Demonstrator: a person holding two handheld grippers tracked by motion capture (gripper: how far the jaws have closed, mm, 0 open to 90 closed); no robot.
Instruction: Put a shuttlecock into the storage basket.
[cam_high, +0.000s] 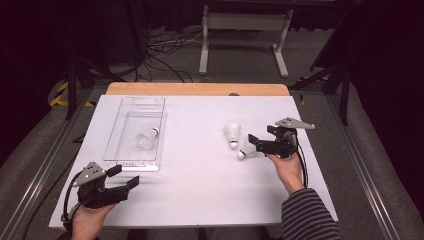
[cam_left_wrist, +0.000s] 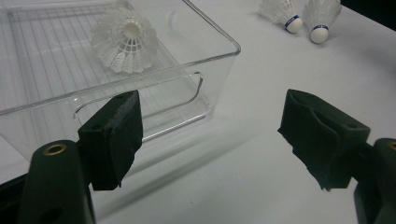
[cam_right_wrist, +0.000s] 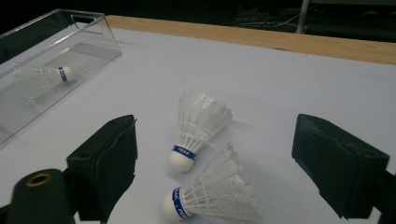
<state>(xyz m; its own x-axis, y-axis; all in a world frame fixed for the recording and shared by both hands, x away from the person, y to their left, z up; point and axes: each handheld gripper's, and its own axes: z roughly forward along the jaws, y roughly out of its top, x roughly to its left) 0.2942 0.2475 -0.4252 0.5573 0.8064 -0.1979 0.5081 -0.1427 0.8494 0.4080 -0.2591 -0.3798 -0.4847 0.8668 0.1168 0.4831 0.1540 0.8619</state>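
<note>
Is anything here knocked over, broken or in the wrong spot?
Nothing looks broken or spilled. One shuttlecock lies in the clear tray; two shuttlecocks lie on their sides on the white table near the right gripper.

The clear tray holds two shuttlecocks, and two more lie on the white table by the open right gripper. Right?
Not quite: the clear tray holds one shuttlecock, as the high view shows. Two more do lie by the open right gripper.

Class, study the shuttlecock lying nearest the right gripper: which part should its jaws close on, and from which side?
Grip the shuttlecock at its narrow neck beside the blue band, coming from above. It lies on its side, cork toward the tray; the flared feathers would likely crush.
</note>
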